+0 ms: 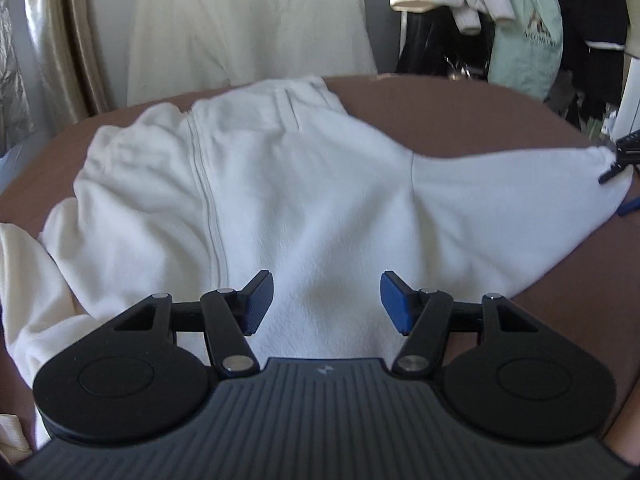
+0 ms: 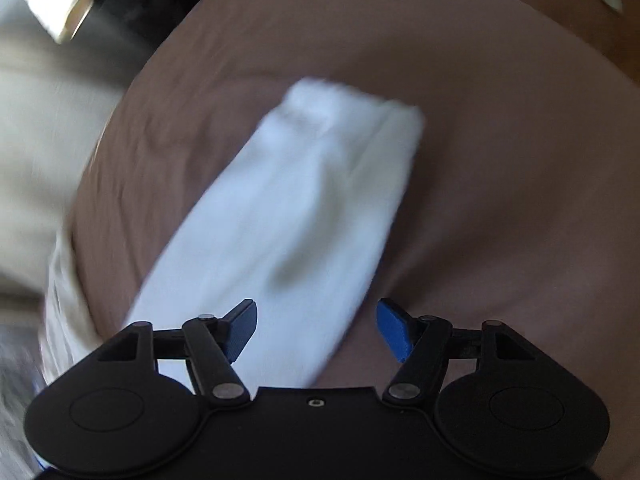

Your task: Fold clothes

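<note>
Jacket: my white fleece zip jacket (image 1: pixel 304 184) lies front up, spread across the brown bed sheet (image 1: pixel 460 112) so I can fold it.
Sleeve: one sleeve (image 2: pixel 288 208) stretches outward, flattened for folding in.
Left fingers (image 1: pixel 326 306): released, hovering over the hem, grasping nothing.
Right fingers (image 2: pixel 316 330): released above the sleeve, empty.
Beyond: hanging clothes (image 1: pixel 524 48).

A blurred white sleeve (image 2: pixel 304 200) lies on the brown bedsheet (image 2: pixel 500 160), running between the right gripper's (image 2: pixel 316 330) parted jaws.
</note>
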Demonstrator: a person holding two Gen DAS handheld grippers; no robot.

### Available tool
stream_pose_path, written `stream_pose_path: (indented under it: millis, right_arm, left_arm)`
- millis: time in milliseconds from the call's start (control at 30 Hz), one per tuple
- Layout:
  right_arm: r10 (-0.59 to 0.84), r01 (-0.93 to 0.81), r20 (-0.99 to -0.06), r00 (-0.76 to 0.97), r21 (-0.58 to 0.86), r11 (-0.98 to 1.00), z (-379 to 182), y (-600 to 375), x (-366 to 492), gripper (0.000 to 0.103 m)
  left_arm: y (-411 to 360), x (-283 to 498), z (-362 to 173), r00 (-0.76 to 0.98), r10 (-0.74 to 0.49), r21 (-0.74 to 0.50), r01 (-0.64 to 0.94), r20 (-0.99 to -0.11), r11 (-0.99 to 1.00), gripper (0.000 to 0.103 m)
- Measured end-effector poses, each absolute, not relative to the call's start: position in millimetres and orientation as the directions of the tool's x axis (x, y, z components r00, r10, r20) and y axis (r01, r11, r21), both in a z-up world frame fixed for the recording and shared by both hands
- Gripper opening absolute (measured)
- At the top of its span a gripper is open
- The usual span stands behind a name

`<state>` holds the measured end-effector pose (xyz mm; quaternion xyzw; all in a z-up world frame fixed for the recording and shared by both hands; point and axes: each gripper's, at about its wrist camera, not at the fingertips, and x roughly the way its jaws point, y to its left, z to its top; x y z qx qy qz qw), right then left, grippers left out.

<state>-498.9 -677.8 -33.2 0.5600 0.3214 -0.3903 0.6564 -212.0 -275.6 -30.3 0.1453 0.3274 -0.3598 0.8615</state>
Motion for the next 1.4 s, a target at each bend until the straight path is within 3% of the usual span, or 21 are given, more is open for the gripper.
stream_pose_path:
  millis: [67, 100, 133, 167, 200, 233, 300, 400, 467, 500, 600, 700, 767, 867, 900, 967, 1100, 1200, 1300, 1400]
  right_arm:
    - [-0.165, 0.857, -0.842, 0.513, 0.512, 0.048, -44, -695, -496, 0.079]
    - [-0.209, 0.833, -0.806, 0.553, 0.535, 0.142, -44, -701, -487, 0.086]
    - [-0.244, 0.826, -0.796, 0.555, 0.491, 0.277, -43, -704, -474, 0.086]
    - [-0.289, 0.825, -0.800, 0.526, 0.397, 0.402, -40, -703, -460, 0.074]
    - [-0.351, 0.818, -0.796, 0.493, 0.288, 0.498, -37, -698, -448, 0.031]
    - [-0.400, 0.805, -0.773, 0.493, 0.230, 0.547, -31, -693, -443, 0.009]
    - [-0.505, 0.778, -0.655, 0.562, 0.211, 0.592, -7, -680, -449, 0.009]
    - [-0.718, 0.811, -0.393, 0.574, 0.158, 0.563, 47, -656, -475, 0.009]
    - [-0.789, 0.845, -0.303, 0.534, 0.183, 0.502, 64, -655, -493, 0.009]
    - [-0.802, 0.862, -0.318, 0.506, 0.156, 0.482, 62, -660, -494, 0.009]
    - [-0.785, 0.882, -0.488, 0.381, -0.063, 0.468, 21, -678, -472, 0.010]
    - [-0.720, 0.879, -0.619, 0.315, -0.096, 0.467, -28, -707, -467, 0.011]
    - [-0.677, 0.870, -0.663, 0.320, -0.078, 0.487, -48, -720, -468, 0.018]
    - [-0.668, 0.861, -0.645, 0.370, -0.032, 0.508, -60, -717, -478, 0.032]
    - [-0.660, 0.871, -0.647, 0.381, 0.012, 0.491, -55, -717, -485, 0.046]
    - [-0.647, 0.892, -0.646, 0.405, 0.125, 0.434, -36, -719, -497, 0.057]
    - [-0.647, 0.893, -0.617, 0.449, 0.301, 0.333, 12, -709, -524, 0.059]
    - [-0.721, 0.947, -0.617, 0.317, 0.253, 0.199, 40, -677, -516, 0.061]
    - [-0.798, 0.977, -0.567, 0.205, 0.172, 0.128, 51, -633, -498, 0.064]
    - [-0.815, 0.957, -0.503, 0.287, 0.180, 0.226, 62, -586, -466, 0.064]
  left_arm:
    - [-273, -202, -39, 0.521, -0.514, -0.012, 0.694, -0.681, 0.720, 0.059]
    - [-272, -196, -45, 0.515, -0.513, -0.033, 0.683, -0.686, 0.730, 0.059]
    - [-271, -190, -51, 0.509, -0.513, -0.055, 0.671, -0.691, 0.740, 0.059]
    - [-270, -185, -56, 0.513, -0.507, -0.055, 0.663, -0.693, 0.747, 0.059]
    - [-270, -183, -61, 0.526, -0.495, -0.037, 0.659, -0.692, 0.751, 0.060]
    - [-270, -181, -66, 0.541, -0.480, -0.014, 0.654, -0.691, 0.757, 0.060]
    - [-264, -181, -66, 0.543, -0.480, -0.028, 0.642, -0.689, 0.766, 0.060]
    - [-253, -181, -63, 0.519, -0.498, -0.078, 0.634, -0.695, 0.769, 0.060]
    - [-251, -179, -67, 0.473, -0.506, -0.100, 0.651, -0.721, 0.752, 0.060]
    - [-252, -178, -72, 0.439, -0.501, -0.108, 0.662, -0.746, 0.741, 0.061]
    - [-260, -177, -88, 0.379, -0.450, -0.092, 0.674, -0.809, 0.733, 0.061]
    - [-258, -177, -85, 0.377, -0.455, -0.102, 0.670, -0.807, 0.735, 0.062]
    - [-254, -172, -85, 0.362, -0.471, -0.139, 0.656, -0.804, 0.742, 0.062]
    - [-245, -168, -75, 0.373, -0.497, -0.167, 0.643, -0.784, 0.747, 0.062]
    - [-243, -169, -67, 0.398, -0.503, -0.156, 0.645, -0.767, 0.748, 0.062]
    - [-239, -169, -46, 0.465, -0.510, -0.113, 0.649, -0.724, 0.753, 0.062]
    - [-223, -155, 0, 0.578, -0.490, -0.043, 0.617, -0.653, 0.786, 0.064]
    - [-204, -114, 29, 0.628, -0.441, -0.049, 0.540, -0.642, 0.840, 0.068]
    - [-181, -51, 53, 0.600, -0.393, -0.125, 0.438, -0.696, 0.890, 0.069]
    - [-150, -7, 73, 0.641, -0.387, -0.170, 0.374, -0.663, 0.912, 0.069]
